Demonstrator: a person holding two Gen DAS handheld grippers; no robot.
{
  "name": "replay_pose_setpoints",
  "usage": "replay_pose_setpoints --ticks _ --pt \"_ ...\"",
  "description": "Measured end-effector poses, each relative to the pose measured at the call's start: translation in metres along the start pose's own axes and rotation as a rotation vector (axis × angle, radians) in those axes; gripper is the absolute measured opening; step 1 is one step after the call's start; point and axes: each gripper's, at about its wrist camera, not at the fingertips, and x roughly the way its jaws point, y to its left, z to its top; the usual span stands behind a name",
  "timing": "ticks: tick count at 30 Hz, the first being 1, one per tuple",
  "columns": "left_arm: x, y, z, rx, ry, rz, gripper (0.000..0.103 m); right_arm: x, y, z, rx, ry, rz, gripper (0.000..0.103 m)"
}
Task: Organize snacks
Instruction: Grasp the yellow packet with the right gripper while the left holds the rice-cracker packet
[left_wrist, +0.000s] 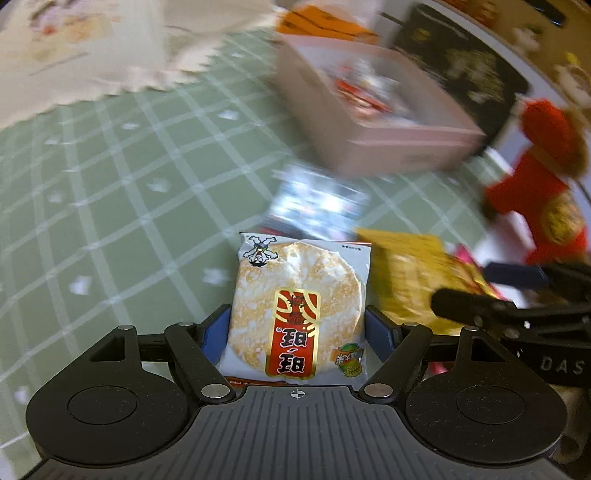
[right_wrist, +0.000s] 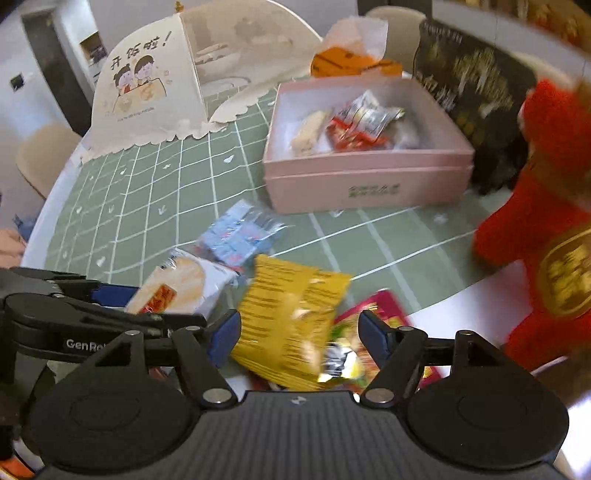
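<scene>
My left gripper (left_wrist: 297, 325) is shut on a rice cracker packet (left_wrist: 295, 310), white with a red and gold label, held above the green checked tablecloth (left_wrist: 110, 206). The same packet (right_wrist: 177, 284) shows in the right wrist view in the left gripper (right_wrist: 122, 295). My right gripper (right_wrist: 299, 332) has its jaws on either side of a yellow snack packet (right_wrist: 288, 317); whether they press it I cannot tell. The pink box (right_wrist: 369, 177) holds several wrapped snacks. It also shows blurred in the left wrist view (left_wrist: 369, 122).
A blue-and-silver packet (right_wrist: 240, 236) and a red packet (right_wrist: 373, 325) lie on the cloth near the yellow one. A red plush figure (right_wrist: 546, 236) stands at right. A black gift bag (right_wrist: 469, 88), an orange box (right_wrist: 351, 62) and a folded cartoon card (right_wrist: 144, 96) stand behind.
</scene>
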Motion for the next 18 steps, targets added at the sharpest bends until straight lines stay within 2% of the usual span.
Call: replay_pose_setpoints --ticks 5,7,11,14,16,18 --pt "-0.01 0.024 0.002 -0.072 -0.024 0.041 0.081 0.031 0.021 0.01 -0.044 0.054 -0.04 0.077" --pt "-0.014 0.024 0.002 -0.082 -0.032 0.04 0.081 0.042 0.022 0.015 -0.058 0.084 -0.062 0.082" --pt "-0.013 0.018 -0.001 -0.078 -0.022 0.026 0.081 0.053 0.012 0.018 -0.035 0.136 -0.033 0.082" --pt "-0.012 0.013 -0.002 -0.073 -0.02 0.007 0.081 0.038 0.004 0.018 -0.045 0.101 -0.028 0.063" --pt "-0.013 0.008 0.0 -0.073 -0.033 -0.031 0.081 0.019 -0.002 0.019 -0.056 0.048 -0.023 0.06" --pt "-0.019 0.002 0.006 -0.074 -0.077 -0.095 0.081 -0.002 -0.008 0.019 -0.088 -0.016 -0.059 0.059"
